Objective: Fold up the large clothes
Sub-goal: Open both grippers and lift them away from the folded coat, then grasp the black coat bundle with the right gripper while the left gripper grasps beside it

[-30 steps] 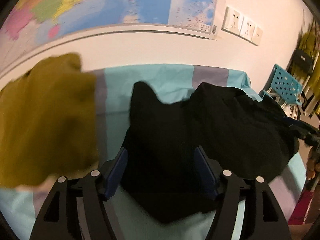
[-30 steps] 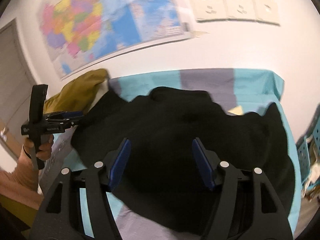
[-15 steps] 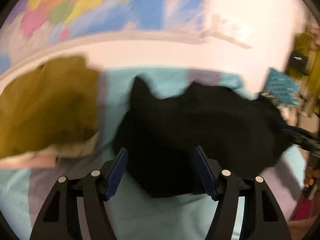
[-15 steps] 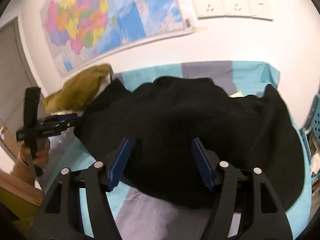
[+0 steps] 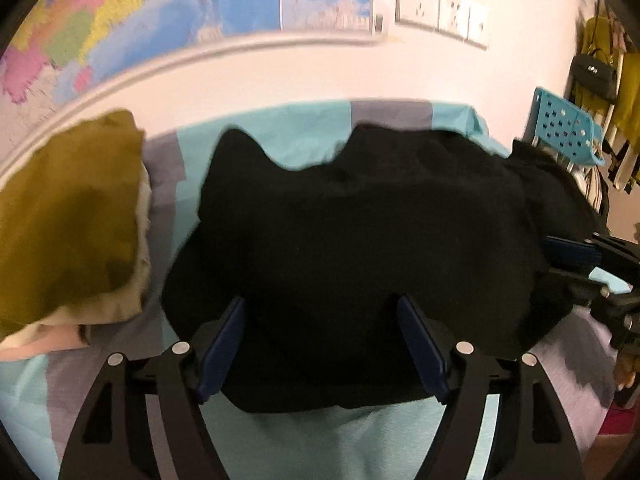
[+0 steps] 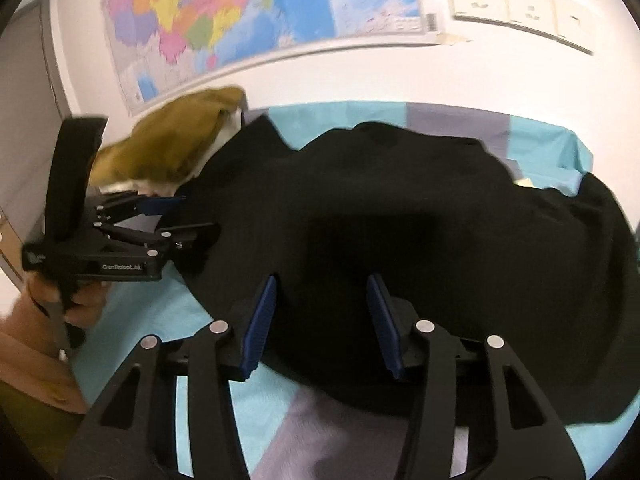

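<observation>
A black garment (image 5: 360,248) lies spread in a loose heap across a table draped in a teal and grey striped cloth (image 5: 352,440), filling the centre of both wrist views. In the left wrist view, the left gripper (image 5: 320,344) sits at the bottom of the frame with its blue pads set wide apart, the near hem of the dark fabric lying between them, unpinched. In the right wrist view, the right gripper (image 6: 322,324) is likewise spread at the bottom centre, its blue-lined fingers (image 6: 258,326) flanking the garment's near edge without closing on it. At the left of that frame, a bare hand (image 6: 70,304) holds the left gripper's black handle, its tips just at the garment's left edge. The right gripper's dark frame pokes in at the right edge of the left wrist view, beside the fabric's far side. Further back, an olive-brown garment (image 5: 68,224) rests in a mound at the left of the table, just beside the black one. Behind it all, a coloured wall map (image 6: 256,12) spans the upper frame, white wall sockets (image 6: 516,4) sit at upper right, and a pale blue perforated chair (image 5: 564,128) stands at the right edge.
</observation>
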`<state>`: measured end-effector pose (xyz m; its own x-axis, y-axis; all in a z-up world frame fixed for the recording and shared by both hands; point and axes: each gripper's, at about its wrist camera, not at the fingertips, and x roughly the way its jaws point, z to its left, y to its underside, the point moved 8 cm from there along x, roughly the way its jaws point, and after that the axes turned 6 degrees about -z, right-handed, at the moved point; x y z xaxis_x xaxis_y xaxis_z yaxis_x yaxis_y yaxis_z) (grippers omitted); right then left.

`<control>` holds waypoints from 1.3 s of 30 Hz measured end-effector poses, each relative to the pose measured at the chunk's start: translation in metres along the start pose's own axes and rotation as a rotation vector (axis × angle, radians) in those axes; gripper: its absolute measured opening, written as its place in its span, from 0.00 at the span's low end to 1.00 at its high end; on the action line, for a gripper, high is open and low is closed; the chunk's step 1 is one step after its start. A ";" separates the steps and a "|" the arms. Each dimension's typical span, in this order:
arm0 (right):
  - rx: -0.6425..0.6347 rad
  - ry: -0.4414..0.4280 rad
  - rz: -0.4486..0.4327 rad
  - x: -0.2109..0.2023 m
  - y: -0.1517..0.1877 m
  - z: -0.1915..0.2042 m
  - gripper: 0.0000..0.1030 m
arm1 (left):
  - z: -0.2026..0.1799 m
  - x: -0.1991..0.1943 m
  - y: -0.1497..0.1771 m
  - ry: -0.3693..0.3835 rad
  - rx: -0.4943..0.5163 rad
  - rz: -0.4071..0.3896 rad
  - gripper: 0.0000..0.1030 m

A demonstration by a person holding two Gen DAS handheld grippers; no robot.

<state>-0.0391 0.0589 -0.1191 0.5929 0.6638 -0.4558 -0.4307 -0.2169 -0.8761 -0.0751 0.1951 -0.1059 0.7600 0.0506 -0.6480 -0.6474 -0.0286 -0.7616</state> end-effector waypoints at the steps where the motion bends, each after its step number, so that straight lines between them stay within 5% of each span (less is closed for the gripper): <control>1: 0.028 0.013 -0.003 -0.006 0.000 -0.009 0.46 | 0.000 -0.005 -0.001 0.019 -0.009 -0.016 0.72; 5: 0.183 0.139 0.001 -0.028 0.013 -0.077 0.45 | 0.006 -0.004 0.004 0.039 -0.023 0.011 0.72; 7: 0.240 0.110 0.020 -0.027 0.022 -0.096 0.22 | 0.011 0.013 0.014 0.040 -0.053 0.073 0.75; 9: 0.225 0.115 0.033 -0.022 0.027 -0.099 0.16 | 0.014 0.019 0.016 0.061 -0.092 0.078 0.79; 16: 0.233 0.101 0.006 -0.026 0.023 -0.087 0.40 | 0.022 -0.022 0.016 0.066 -0.150 0.024 0.75; 19: 0.104 0.089 -0.046 -0.035 0.004 -0.053 0.64 | 0.029 -0.039 0.027 0.131 -0.215 0.038 0.75; 21: -0.001 0.020 -0.072 -0.035 -0.006 -0.018 0.70 | 0.028 -0.041 0.041 0.166 -0.236 0.089 0.75; 24: -0.208 -0.074 -0.032 -0.012 -0.004 0.043 0.72 | 0.021 -0.034 0.054 0.184 -0.241 0.141 0.75; 29: -0.446 -0.110 0.046 0.032 0.015 0.100 0.72 | 0.013 -0.020 0.059 0.262 -0.313 0.186 0.76; 33: -0.607 -0.015 0.083 0.061 0.028 0.105 0.73 | 0.009 -0.016 0.057 0.288 -0.333 0.182 0.79; 35: -0.646 0.031 0.062 0.066 0.027 0.098 0.63 | 0.006 -0.014 0.055 0.299 -0.339 0.186 0.79; 36: -0.653 0.052 0.054 0.068 0.025 0.095 0.50 | 0.006 -0.014 0.055 0.312 -0.342 0.187 0.79; 39: -0.468 -0.052 0.038 0.055 0.008 0.085 0.21 | -0.001 -0.011 0.052 0.336 -0.344 0.193 0.79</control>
<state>-0.0677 0.1545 -0.1383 0.5431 0.6813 -0.4908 -0.0917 -0.5329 -0.8412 -0.1170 0.1919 -0.1381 0.6414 -0.3098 -0.7019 -0.7645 -0.3350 -0.5507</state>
